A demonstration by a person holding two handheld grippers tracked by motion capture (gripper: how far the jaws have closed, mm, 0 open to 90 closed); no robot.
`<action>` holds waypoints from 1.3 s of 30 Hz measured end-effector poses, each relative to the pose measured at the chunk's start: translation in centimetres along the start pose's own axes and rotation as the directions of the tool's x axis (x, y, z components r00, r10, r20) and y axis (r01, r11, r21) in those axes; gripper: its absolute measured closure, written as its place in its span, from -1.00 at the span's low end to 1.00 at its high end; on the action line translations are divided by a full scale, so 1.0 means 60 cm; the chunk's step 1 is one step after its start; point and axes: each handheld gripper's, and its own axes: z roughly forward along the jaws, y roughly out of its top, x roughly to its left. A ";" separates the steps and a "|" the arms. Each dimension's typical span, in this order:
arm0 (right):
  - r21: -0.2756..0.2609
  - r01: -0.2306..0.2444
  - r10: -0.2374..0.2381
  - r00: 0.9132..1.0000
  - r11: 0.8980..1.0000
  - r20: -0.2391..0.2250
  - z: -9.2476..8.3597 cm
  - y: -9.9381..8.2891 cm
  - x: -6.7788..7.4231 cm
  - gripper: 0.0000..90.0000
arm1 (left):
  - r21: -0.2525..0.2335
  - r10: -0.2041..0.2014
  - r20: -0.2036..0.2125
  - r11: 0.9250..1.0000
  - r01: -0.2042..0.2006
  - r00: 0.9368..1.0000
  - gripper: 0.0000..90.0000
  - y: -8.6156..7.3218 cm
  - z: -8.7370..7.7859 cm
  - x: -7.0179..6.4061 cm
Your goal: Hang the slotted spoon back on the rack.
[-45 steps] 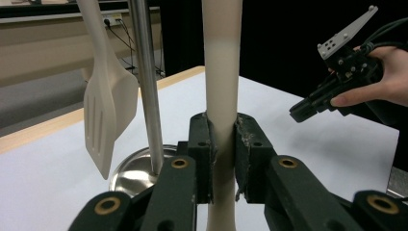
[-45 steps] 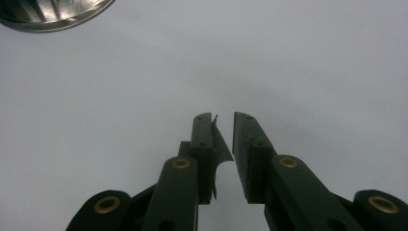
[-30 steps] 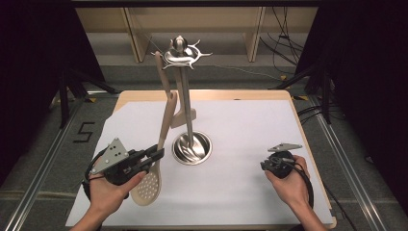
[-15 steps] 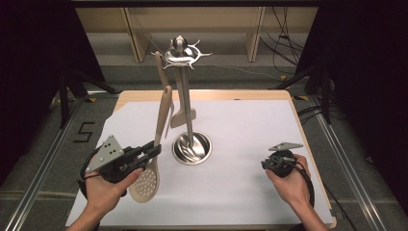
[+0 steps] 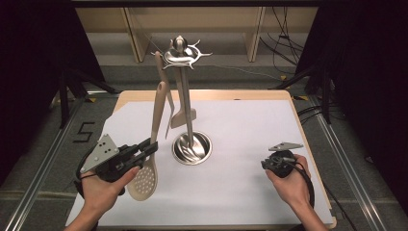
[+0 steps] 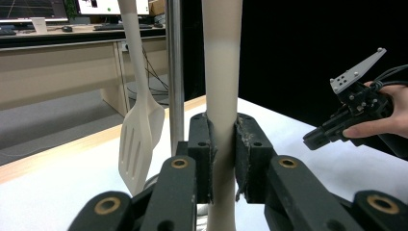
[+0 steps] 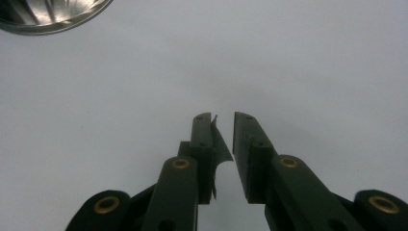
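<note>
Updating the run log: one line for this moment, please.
left gripper: shut on skimmer handle | right gripper: open | slotted spatula: on rack

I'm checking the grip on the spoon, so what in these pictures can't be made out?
- Slotted spoon: the left gripper covers part of its handle in the high view; in the left gripper view the frame's top and bottom edges cut it off.
- Right gripper: the person's hand hides its jaws in the high view.
</note>
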 end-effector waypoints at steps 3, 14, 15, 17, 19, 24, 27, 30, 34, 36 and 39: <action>0.000 0.000 0.000 1.000 1.000 0.002 0.000 0.000 0.000 0.76 | -0.004 0.005 0.000 1.000 -0.005 1.000 0.73 0.002 -0.001 0.000; 0.003 -0.010 0.010 1.000 1.000 0.000 0.000 0.001 0.004 0.76 | -0.042 0.031 -0.014 0.999 -0.032 0.999 0.73 0.013 0.000 0.006; 0.002 -0.009 0.009 1.000 1.000 0.000 0.000 0.001 0.004 0.75 | -0.042 0.033 -0.016 0.999 -0.034 0.999 0.73 0.015 0.000 0.006; -0.002 0.005 -0.005 1.000 1.000 0.004 0.000 0.001 0.001 0.76 | -0.052 0.044 -0.012 0.998 -0.045 0.999 0.73 0.018 0.001 0.007; 0.001 0.004 -0.004 1.000 1.000 0.003 0.000 0.001 0.001 0.76 | -0.054 0.045 -0.018 0.998 -0.046 0.999 0.73 0.020 0.001 0.008; 0.001 0.004 -0.004 1.000 1.000 0.003 -0.001 0.001 0.002 0.75 | -0.055 0.043 -0.023 0.997 -0.044 0.999 0.73 0.023 0.003 0.010; 0.001 0.005 -0.005 1.000 1.000 0.003 0.000 0.001 0.002 0.75 | -0.058 0.039 -0.026 0.998 -0.040 0.999 0.73 0.024 0.006 0.011; -0.002 0.008 -0.008 1.000 1.000 0.003 0.000 0.001 0.002 0.75 | -0.058 0.040 -0.029 0.997 -0.041 0.999 0.73 0.026 0.008 0.012; -0.002 0.009 -0.009 1.000 1.000 0.003 0.000 0.001 0.002 0.75 | -0.058 0.038 -0.034 0.998 -0.040 0.999 0.73 0.029 0.012 0.014; -0.001 0.008 -0.008 1.000 1.000 0.002 0.000 0.001 0.002 0.76 | -0.058 0.038 -0.036 0.998 -0.040 0.999 0.73 0.031 0.015 0.014; -0.002 0.009 -0.009 1.000 1.000 0.002 0.000 0.001 0.002 0.75 | -0.060 0.035 -0.039 0.997 -0.038 0.999 0.73 0.033 0.018 0.014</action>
